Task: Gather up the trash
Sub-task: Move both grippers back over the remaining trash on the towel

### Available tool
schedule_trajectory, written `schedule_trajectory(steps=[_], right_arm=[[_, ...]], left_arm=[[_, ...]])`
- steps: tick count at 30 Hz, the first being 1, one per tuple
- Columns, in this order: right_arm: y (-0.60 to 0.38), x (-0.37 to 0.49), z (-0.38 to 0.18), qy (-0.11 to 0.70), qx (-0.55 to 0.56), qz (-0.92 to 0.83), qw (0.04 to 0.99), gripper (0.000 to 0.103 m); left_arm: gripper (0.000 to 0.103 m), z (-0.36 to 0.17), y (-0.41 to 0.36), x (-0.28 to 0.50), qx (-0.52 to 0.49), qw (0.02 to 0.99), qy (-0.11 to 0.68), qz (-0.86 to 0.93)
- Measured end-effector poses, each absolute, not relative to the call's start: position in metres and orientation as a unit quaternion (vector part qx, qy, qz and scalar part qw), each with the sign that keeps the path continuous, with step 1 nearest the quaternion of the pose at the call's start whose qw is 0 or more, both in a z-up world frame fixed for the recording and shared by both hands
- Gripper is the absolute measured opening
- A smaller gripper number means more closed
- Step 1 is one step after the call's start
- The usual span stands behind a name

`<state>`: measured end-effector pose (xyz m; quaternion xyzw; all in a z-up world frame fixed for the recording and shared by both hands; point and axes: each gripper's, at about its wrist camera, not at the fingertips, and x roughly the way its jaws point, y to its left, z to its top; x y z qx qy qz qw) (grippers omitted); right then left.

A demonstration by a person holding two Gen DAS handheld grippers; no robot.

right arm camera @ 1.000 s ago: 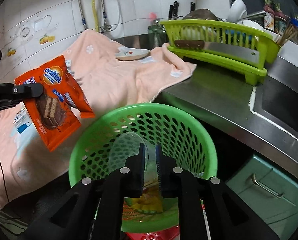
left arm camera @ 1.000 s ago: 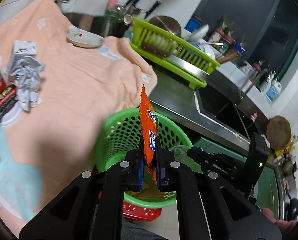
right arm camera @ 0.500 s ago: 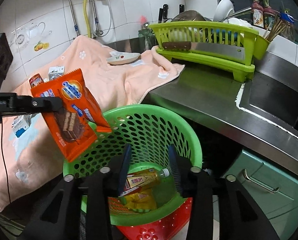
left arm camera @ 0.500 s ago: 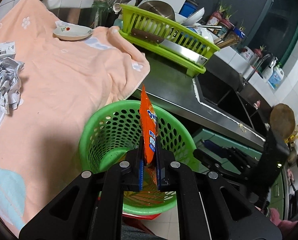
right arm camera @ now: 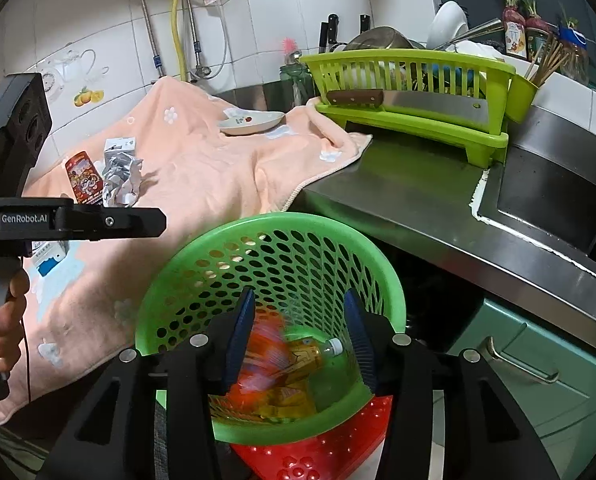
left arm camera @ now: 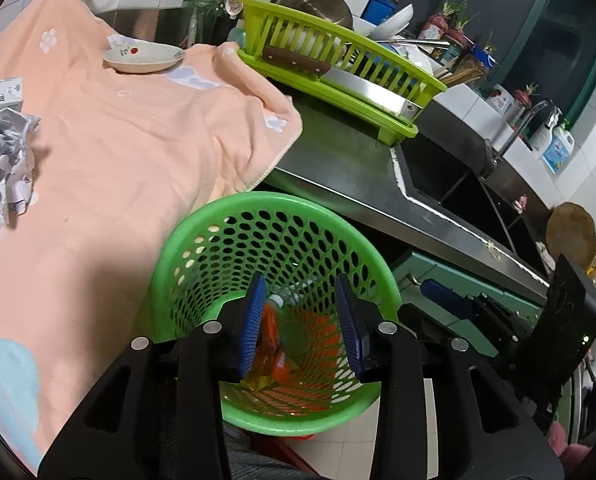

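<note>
A green perforated waste basket (left arm camera: 202,232) (right arm camera: 338,236) stands below the counter edge. My left gripper (left arm camera: 300,320) is open and empty right above its mouth. The orange snack wrapper (left arm camera: 272,344) lies inside, blurred in the right wrist view (right arm camera: 264,354), beside a plastic bottle (right arm camera: 318,350). My right gripper (right arm camera: 300,334) is open and empty over the basket too. The left gripper shows from the side in the right wrist view (right arm camera: 154,222). On the peach towel (left arm camera: 118,152) lie crumpled paper (left arm camera: 4,160) (right arm camera: 122,180), a red packet (right arm camera: 84,176) and a white box (left arm camera: 0,92).
A small plate (left arm camera: 144,58) sits at the towel's far edge. A lime dish rack (left arm camera: 338,68) with a cleaver (right arm camera: 410,102) stands on the steel counter (left arm camera: 346,168), with the sink (left arm camera: 458,192) to its right. A red stool (right arm camera: 318,448) is under the basket.
My left gripper has opened and let go of the orange wrapper, which has dropped into the basket. My right gripper, open since half a second ago, stays over the basket.
</note>
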<state>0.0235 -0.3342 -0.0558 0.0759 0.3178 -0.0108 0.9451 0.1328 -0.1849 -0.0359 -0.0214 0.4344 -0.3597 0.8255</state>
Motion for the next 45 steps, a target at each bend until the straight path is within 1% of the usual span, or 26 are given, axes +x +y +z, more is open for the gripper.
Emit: schedule_trajectory(steps=[4,10,18,21,23,24,28,32,38,45], right_arm=[[-0.328,0.028,-0.052,0.316,0.073,-0.003,0.946,0.048],[-0.311,0.043,-0.046,0.316,0.07,0.024,0.946,0.053],[-0.274,0.076,-0.038,0.317,0.054,0.073,0.944,0.056],[-0.258,0.091,-0.034,0.317,0.047,0.093,0.943,0.057],[-0.249,0.1,-0.031,0.316,0.044,0.105,0.942,0.058],[-0.245,0.104,-0.03,0.315,0.042,0.111,0.942,0.058],[-0.225,0.123,-0.025,0.311,0.031,0.131,0.941,0.06],[-0.204,0.145,-0.019,0.307,0.019,0.152,0.939,0.062],[-0.173,0.181,-0.011,0.301,0.013,0.189,0.934,0.063],[-0.146,0.219,-0.015,0.31,0.008,0.213,0.926,0.063]], left_arm=[[0.042,-0.032,-0.168,0.135,-0.028,0.836,0.432,-0.337],[0.046,-0.021,-0.125,0.138,-0.038,0.859,0.42,-0.289],[0.05,-0.003,-0.037,0.148,-0.074,0.893,0.398,-0.198],[0.055,0.001,-0.002,0.154,-0.092,0.902,0.392,-0.152],[0.063,0.002,0.02,0.158,-0.099,0.909,0.39,-0.112],[0.065,0.002,0.029,0.16,-0.102,0.91,0.39,-0.095],[0.082,-0.003,0.069,0.171,-0.136,0.906,0.4,-0.016],[0.089,-0.014,0.1,0.184,-0.175,0.89,0.417,0.045],[0.091,-0.032,0.115,0.206,-0.213,0.866,0.444,0.087],[0.092,-0.053,0.111,0.226,-0.203,0.848,0.475,0.118]])
